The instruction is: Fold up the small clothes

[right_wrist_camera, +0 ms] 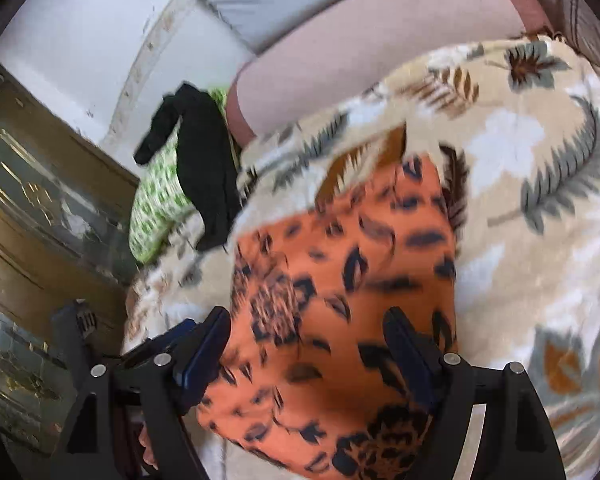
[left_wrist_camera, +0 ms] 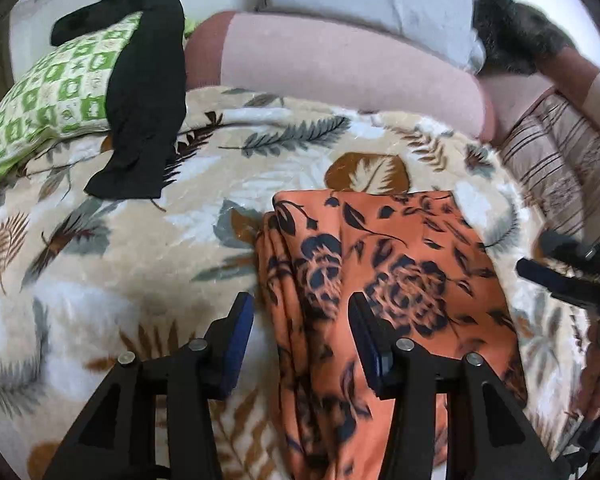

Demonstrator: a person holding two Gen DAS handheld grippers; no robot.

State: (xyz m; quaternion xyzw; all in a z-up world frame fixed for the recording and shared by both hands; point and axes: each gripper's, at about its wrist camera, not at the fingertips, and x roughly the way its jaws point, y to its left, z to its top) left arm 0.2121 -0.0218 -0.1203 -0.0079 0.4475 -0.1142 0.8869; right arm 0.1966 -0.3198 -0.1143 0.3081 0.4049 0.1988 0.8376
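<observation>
between both open tools, folded orange floral garment on leaf-print blanket

Both feeds bright w/ soft daylight, no harsh glare. My right view is motion-blurred, esp. the orange cloth; left view sharper, slight smear on its print. Heavy fisheye bend, dark vignette at corners. Faint shadow under left gripper.

Two fisheye cams, one riding on each gripper, both looking down at a bed from close up.

Left wrist view faces the orange floral cloth from its left edge; right wrist view sits over the same cloth, tilted. Both also catch the leaf-print blanket, black garment and green pillow.
</observation>
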